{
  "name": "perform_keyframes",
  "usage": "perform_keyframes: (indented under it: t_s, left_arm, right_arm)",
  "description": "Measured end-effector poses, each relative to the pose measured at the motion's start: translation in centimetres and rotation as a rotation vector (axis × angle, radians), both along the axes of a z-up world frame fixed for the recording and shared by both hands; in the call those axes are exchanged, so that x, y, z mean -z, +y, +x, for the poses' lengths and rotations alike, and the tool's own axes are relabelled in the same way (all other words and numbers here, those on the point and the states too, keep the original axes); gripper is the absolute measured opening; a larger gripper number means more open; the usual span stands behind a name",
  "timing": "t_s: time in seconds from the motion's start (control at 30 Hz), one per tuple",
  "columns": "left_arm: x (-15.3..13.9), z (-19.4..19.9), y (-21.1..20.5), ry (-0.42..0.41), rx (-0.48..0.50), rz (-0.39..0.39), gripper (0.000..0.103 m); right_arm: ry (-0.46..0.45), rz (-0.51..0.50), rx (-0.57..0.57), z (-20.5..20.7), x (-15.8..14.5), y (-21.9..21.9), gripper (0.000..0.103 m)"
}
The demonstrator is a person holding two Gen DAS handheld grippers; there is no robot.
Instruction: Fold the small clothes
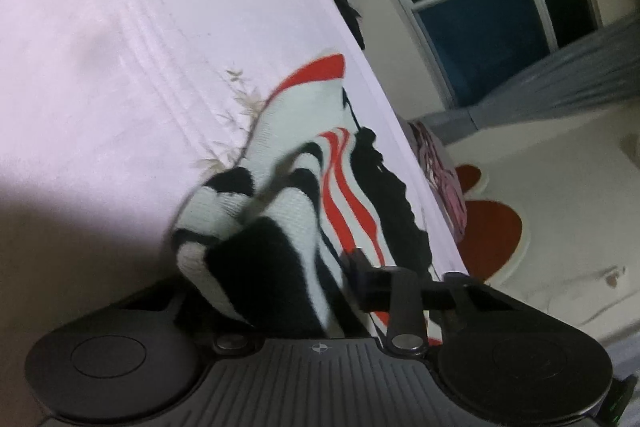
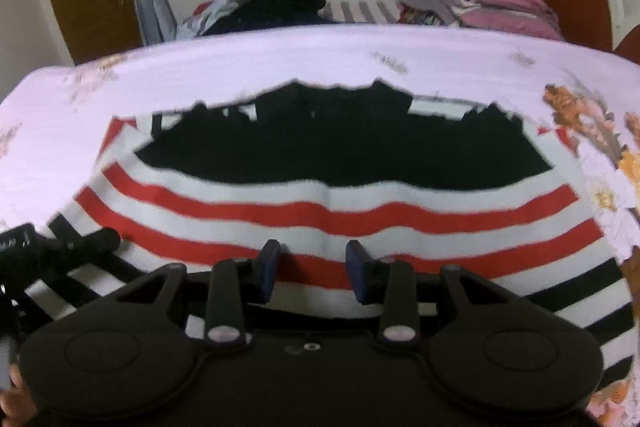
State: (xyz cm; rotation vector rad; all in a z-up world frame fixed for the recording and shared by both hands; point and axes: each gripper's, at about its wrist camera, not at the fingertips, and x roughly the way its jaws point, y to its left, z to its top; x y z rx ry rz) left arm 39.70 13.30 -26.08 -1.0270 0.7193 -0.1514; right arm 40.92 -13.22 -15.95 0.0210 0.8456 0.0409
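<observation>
While my left gripper (image 1: pixel 320 267) pinches a bunched corner of the striped garment (image 2: pixel 320 203) lying on the pink bedsheet (image 2: pixel 280 59), my right gripper (image 2: pixel 312 267) hovers with jaws apart, and must next, I judge, clamp the near hem.

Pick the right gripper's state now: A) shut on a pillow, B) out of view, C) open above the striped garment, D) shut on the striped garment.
C: the right gripper shows a clear gap between its blue fingertips, with the striped garment lying flat on the bedsheet beneath them.
</observation>
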Motion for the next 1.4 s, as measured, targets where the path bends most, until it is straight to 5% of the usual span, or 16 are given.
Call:
perform_keyframes:
  t_s: [0.37,0.77,1.0,1.17,1.23,1.37,1.4]
  left_arm:
    - [-4.9,0.3,-3.0,-0.085,-0.014,0.139,0.018]
    - [-13.6,3.1,-15.2,-0.307,0.224,0.334,0.018]
    - [-13.0,2.4,-23.8,-0.336,0.433,0.418,0.018]
    - [-10.8,0.4,-28.7,-0.313,0.545,0.591,0.019]
    - [-10.8,-0.2,-29.1,-0.312,0.562,0.645,0.023]
    - [-12.4,-1.7,-28.7,-0.318,0.609,0.637,0.074]
    - [-12.8,-2.4,-28.9,-0.327,0.623,0.644,0.078]
  right_arm:
    - [-0.014,0.126,-0.04,0.1,-0.3,-2.2,0.038]
    - [-0.075,0.243,0.077,-2.7,-3.5,-12.7,0.042]
    - [-0.083,0.252,0.199,-5.6,-3.6,-19.7,0.042]
    - [-0.086,0.263,0.255,-7.1,-3.5,-23.2,0.043]
    - [-0.088,0.295,0.261,-7.3,-3.8,-24.3,0.043]
    - [-0.101,0.39,0.241,-6.5,-4.9,-25.1,0.051]
    - [-0.102,0.409,0.225,-6.2,-5.2,-25.0,0.053]
